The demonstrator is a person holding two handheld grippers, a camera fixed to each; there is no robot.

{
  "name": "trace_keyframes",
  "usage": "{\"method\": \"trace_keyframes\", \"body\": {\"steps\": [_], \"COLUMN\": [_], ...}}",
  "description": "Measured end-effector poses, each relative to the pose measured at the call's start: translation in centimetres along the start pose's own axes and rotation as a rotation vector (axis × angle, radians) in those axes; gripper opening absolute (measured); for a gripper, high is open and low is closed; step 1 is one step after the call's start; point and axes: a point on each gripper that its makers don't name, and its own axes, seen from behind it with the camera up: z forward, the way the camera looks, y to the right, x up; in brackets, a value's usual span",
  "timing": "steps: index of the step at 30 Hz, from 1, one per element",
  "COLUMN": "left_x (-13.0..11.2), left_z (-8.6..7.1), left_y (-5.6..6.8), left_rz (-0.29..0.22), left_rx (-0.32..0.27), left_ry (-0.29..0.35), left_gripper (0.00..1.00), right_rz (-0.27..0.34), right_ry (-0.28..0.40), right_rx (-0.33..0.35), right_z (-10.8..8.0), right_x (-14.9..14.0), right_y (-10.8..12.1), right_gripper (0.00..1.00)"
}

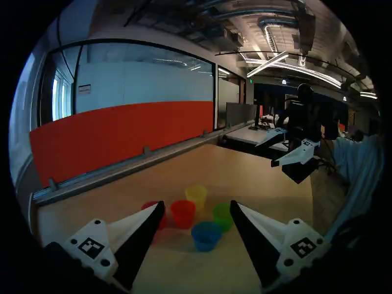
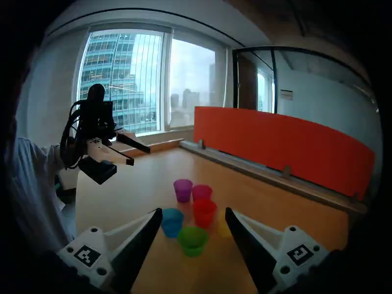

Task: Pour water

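Observation:
Several small plastic cups stand clustered on the wooden table [image 1: 255, 181]. In the left gripper view they are yellow [image 1: 196, 194], orange-red [image 1: 183, 213], green [image 1: 223, 216], blue [image 1: 206, 235] and a red one [image 1: 149, 206] half hidden behind a finger. My left gripper [image 1: 196, 204] hovers open just before them, holding nothing. In the right gripper view I see purple [image 2: 183, 189], magenta [image 2: 201, 191], red [image 2: 204, 211], blue [image 2: 172, 221] and green [image 2: 192, 240] cups. My right gripper [image 2: 193, 211] is open and empty above them.
An orange partition [image 1: 122, 132] with a metal rail runs along the table's far edge. A person's light sleeve [image 2: 29, 196] is at the table's end. Each gripper appears in the other's view, held high: the right [image 1: 264, 155], the left [image 2: 141, 157]. Large windows [image 2: 127, 83] lie behind.

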Motion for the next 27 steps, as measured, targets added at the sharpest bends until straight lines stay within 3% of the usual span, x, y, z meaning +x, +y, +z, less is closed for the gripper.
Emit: {"method": "trace_keyframes", "body": {"steps": [15,27], "left_x": [-5.9,-10.0], "left_z": [2.9,4.3], "left_y": [0.7,1.3], "left_rz": [0.005,0.016], "left_rx": [-0.06,-0.093], "left_ry": [-0.102,-0.193], "left_gripper": [1.0,1.0], "right_rz": [-0.008,-0.013], "right_ry": [-0.101,-0.162], "right_rx": [0.02,0.015], "right_z": [2.7,4.4], "right_x": [-6.2,-9.5], "right_y": [-0.2,0.1], "right_gripper": [0.99,0.99]}}
